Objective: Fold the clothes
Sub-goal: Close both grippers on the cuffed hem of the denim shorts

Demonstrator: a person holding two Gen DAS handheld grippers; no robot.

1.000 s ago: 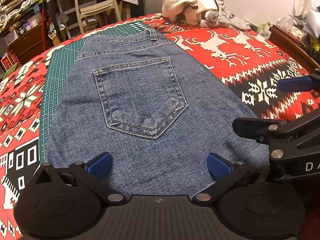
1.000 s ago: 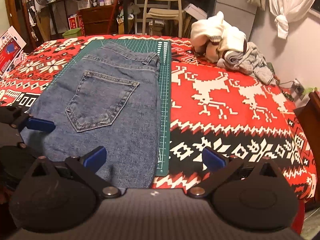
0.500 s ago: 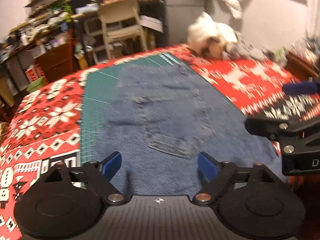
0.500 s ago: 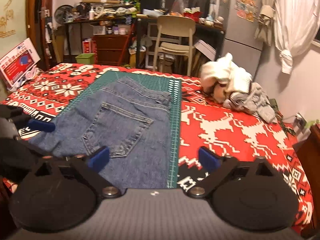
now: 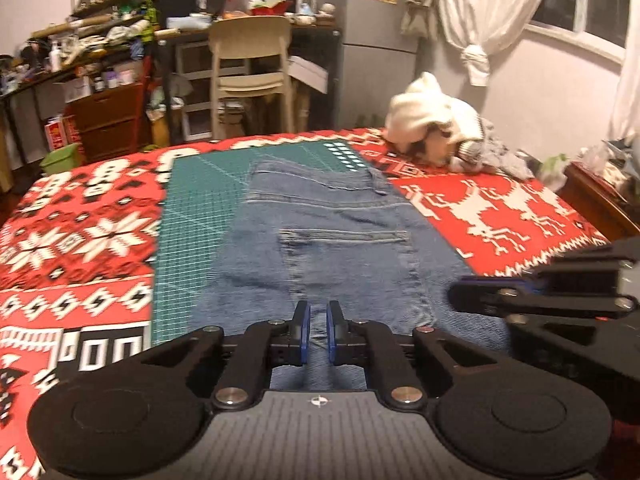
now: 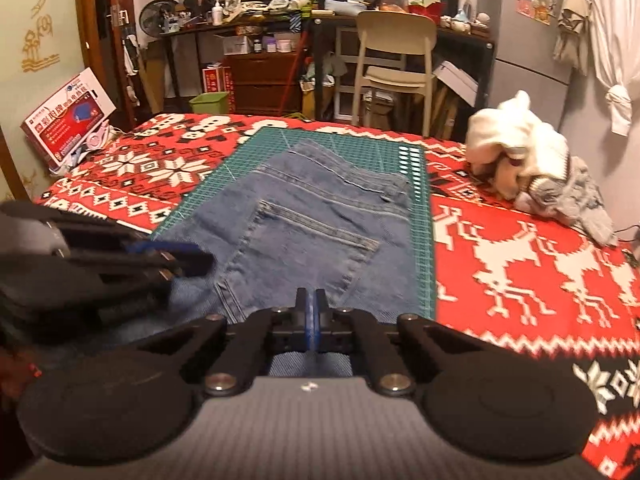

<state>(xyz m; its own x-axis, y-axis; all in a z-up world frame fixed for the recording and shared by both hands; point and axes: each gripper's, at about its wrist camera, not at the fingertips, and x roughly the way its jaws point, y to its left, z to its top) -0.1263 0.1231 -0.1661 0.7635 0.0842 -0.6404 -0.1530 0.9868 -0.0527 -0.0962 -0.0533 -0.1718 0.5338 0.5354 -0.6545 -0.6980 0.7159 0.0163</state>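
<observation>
Blue jeans (image 5: 344,256) lie flat, back pocket up, on a green cutting mat (image 5: 192,216); the same jeans (image 6: 304,224) show in the right wrist view. My left gripper (image 5: 318,332) is shut on the near edge of the denim, with a ridge of cloth between its blue pads. My right gripper (image 6: 310,320) is shut on the same near edge, its pads almost touching. Each gripper shows in the other's view: the right gripper (image 5: 520,292) at the right, the left gripper (image 6: 160,258) at the left.
A red patterned blanket (image 5: 500,216) covers the bed. A heap of white and grey clothes (image 5: 436,136) lies at the far right corner. Beyond the bed stand a cream chair (image 5: 248,68), a cluttered desk and shelves. A wooden bedside edge (image 5: 592,196) is at the right.
Both grippers went from wide open to shut on the jeans' near edge. Both cameras have tilted up and drawn back, so more of the room shows.
</observation>
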